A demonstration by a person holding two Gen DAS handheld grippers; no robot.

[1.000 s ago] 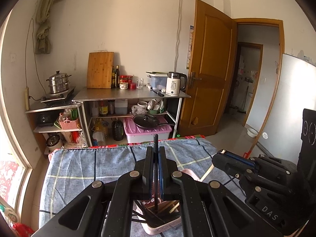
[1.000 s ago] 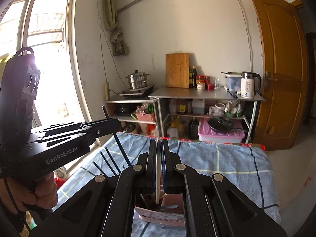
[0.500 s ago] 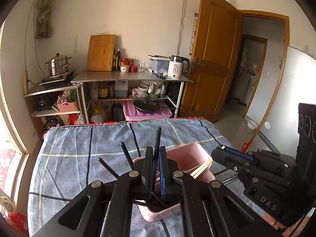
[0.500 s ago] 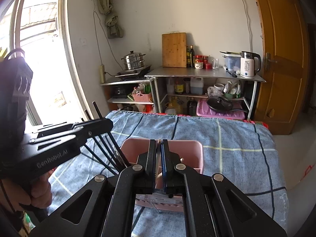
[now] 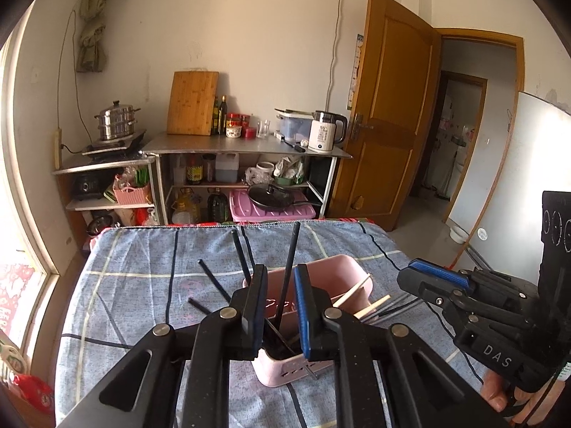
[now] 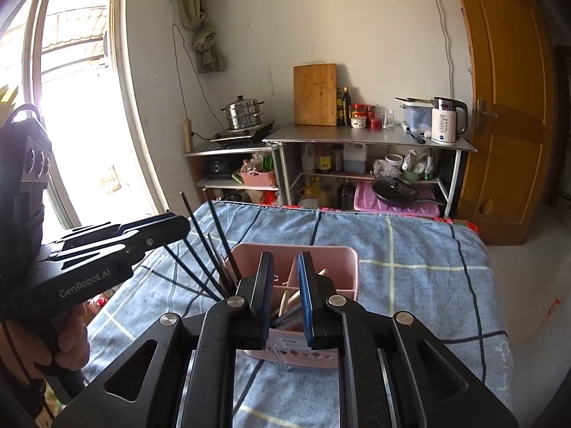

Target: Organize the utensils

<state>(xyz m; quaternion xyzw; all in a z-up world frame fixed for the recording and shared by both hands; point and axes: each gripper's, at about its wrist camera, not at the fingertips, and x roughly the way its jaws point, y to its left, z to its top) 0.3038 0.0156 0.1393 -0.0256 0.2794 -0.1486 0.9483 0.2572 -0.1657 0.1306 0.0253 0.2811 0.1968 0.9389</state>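
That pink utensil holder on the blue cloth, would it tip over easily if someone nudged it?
Probably, if nudged near the top. The pink utensil holder looks like thin, light plastic, and it stands on a soft, wrinkled blue cloth. The black chopsticks lean far out over one side, which likely pulls it that way. Its broad boxy base should resist a gentle push.

A pink caddy (image 6: 342, 260) stands upright on the blue checked cloth, black chopsticks (image 5: 289, 267) leaning in one compartment, pale wooden ones (image 5: 371, 308) in another.
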